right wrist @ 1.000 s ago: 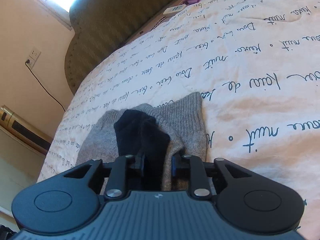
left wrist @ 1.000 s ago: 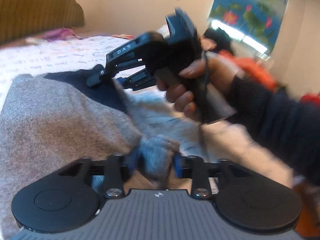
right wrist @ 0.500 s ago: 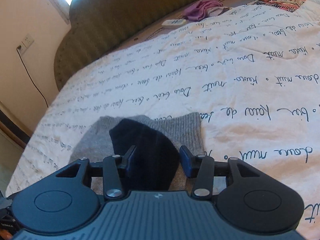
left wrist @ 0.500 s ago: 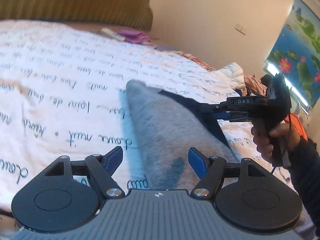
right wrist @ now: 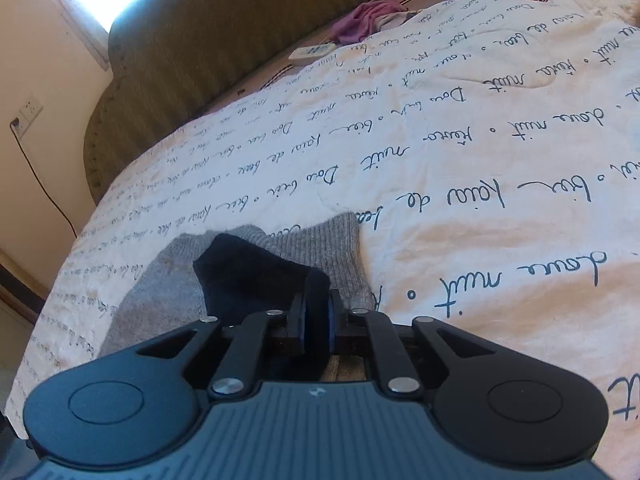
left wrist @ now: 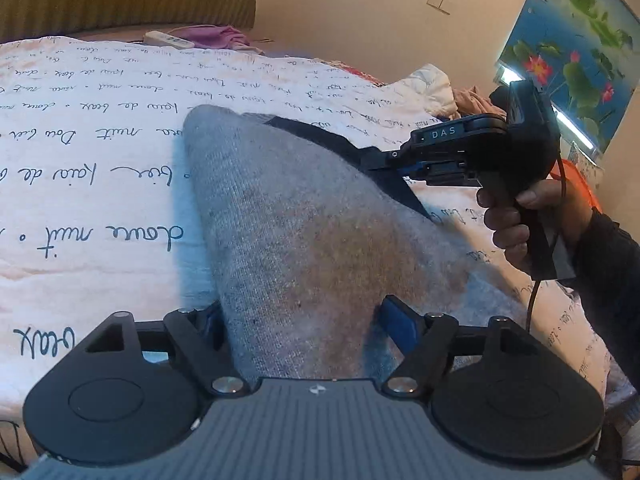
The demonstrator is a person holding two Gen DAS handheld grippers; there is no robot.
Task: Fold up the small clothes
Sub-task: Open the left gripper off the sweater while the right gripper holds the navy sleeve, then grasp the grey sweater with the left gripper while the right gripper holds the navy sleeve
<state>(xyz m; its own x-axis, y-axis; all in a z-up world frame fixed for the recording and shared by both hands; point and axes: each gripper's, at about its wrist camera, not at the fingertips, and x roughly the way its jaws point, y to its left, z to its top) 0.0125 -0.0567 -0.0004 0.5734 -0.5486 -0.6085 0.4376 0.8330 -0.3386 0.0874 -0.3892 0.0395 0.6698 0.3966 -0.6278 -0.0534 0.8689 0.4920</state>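
Left gripper (left wrist: 308,324) jaws, just opening, straddle the grey garment (left wrist: 304,216) on the bedspread (left wrist: 80,128).

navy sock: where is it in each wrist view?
Left wrist: navy sock is a dark strip right of centre, along the grey sock's far edge, running to the right claw.
Right wrist: lower centre, on the grey sock, pinched in the claw.
Shared landmark: white remote near the headboard.

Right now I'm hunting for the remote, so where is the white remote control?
The white remote control lies at the far edge of the script-printed white bedspread, below the olive headboard and left of the crumpled purple cloth.
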